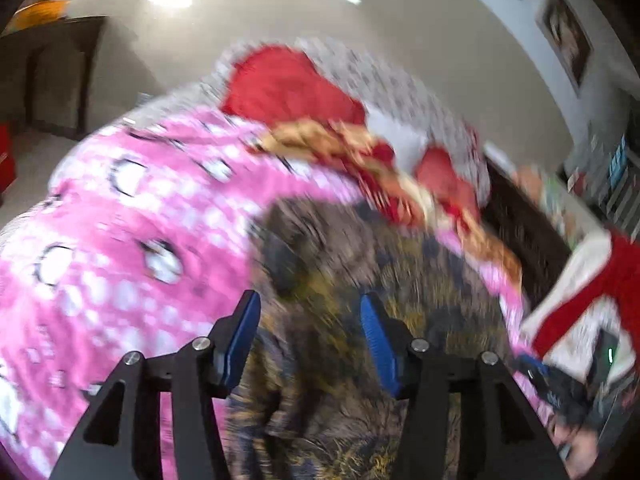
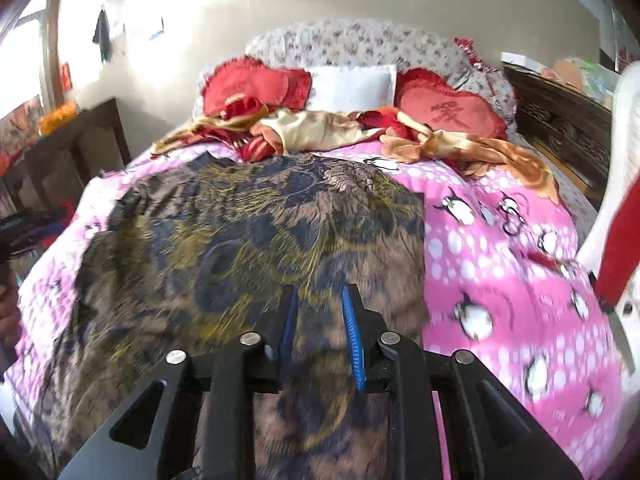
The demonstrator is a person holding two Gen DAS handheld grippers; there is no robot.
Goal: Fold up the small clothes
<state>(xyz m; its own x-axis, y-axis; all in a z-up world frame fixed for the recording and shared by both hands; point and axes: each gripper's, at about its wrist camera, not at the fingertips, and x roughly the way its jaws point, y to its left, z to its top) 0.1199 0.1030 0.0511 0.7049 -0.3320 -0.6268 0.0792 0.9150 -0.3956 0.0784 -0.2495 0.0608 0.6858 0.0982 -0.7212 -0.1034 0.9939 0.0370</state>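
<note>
A thin, crinkled brown garment (image 2: 248, 248) with navy and gold swirls lies spread flat on the pink penguin-print quilt (image 2: 512, 264) of the bed. The left gripper (image 1: 310, 320) and right gripper (image 2: 318, 320) hover above it, ribbed blue jaws released, holding nothing.

Brown-and-navy patterned garment (image 2: 256, 248) spread flat on pink penguin-print bedspread (image 2: 508, 280), right gripper (image 2: 318, 320) above its near edge with blue pads apart; red heart cushions (image 2: 448, 114), white pillow (image 2: 352, 86), gold-red cloth (image 2: 320, 128) beyond.
</note>
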